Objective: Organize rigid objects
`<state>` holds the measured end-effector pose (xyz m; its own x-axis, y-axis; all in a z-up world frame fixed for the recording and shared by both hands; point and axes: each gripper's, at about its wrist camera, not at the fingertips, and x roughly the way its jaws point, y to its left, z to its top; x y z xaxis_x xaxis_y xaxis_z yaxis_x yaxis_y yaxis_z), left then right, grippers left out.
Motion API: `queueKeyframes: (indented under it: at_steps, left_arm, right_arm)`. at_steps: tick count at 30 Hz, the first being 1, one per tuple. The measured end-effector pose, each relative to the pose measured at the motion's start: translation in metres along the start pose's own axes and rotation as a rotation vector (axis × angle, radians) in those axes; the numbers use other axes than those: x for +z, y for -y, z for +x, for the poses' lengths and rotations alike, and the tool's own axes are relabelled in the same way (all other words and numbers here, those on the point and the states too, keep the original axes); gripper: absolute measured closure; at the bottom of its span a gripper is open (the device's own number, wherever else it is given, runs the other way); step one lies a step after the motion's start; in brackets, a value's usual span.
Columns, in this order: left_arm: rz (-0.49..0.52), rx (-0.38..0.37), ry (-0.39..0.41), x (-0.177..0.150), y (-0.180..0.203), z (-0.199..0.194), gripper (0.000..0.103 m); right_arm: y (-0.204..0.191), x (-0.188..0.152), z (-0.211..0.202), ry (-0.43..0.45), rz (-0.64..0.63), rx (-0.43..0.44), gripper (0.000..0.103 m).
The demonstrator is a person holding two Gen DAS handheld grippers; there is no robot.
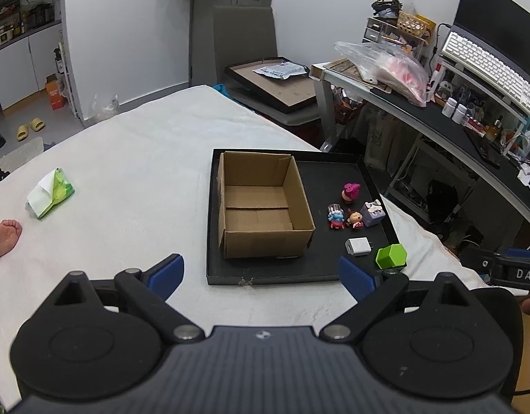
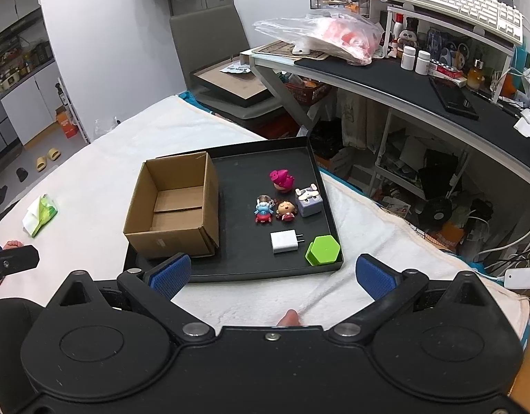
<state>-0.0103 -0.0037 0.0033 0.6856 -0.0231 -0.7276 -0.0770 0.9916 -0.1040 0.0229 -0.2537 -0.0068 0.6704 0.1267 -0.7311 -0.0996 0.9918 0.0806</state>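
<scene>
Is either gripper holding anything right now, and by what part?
Nothing is held. The left gripper and right gripper are both open and empty, short of the tray; the toys, charger and green box lie untouched.

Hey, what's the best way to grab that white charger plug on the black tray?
Probably grip the white charger across its body's two long flat sides, coming straight down from above with the right gripper. It lies flat, prongs pointing toward the green hexagonal box, so avoid that end; the other sides look clear on the black tray.
</scene>
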Motion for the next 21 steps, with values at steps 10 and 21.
queueKeyframes:
  at_steps: [10, 21]
  left_arm:
    - [-0.005, 0.012, 0.002, -0.007, -0.009, 0.012, 0.007]
    - [-0.043, 0.061, -0.028, 0.003, -0.022, 0.046, 0.007]
  right_arm:
    - [0.006, -0.007, 0.019, -0.023, 0.028, -0.006, 0.0]
    - [0.031, -0.005, 0.067, -0.074, 0.131, -0.003, 0.007]
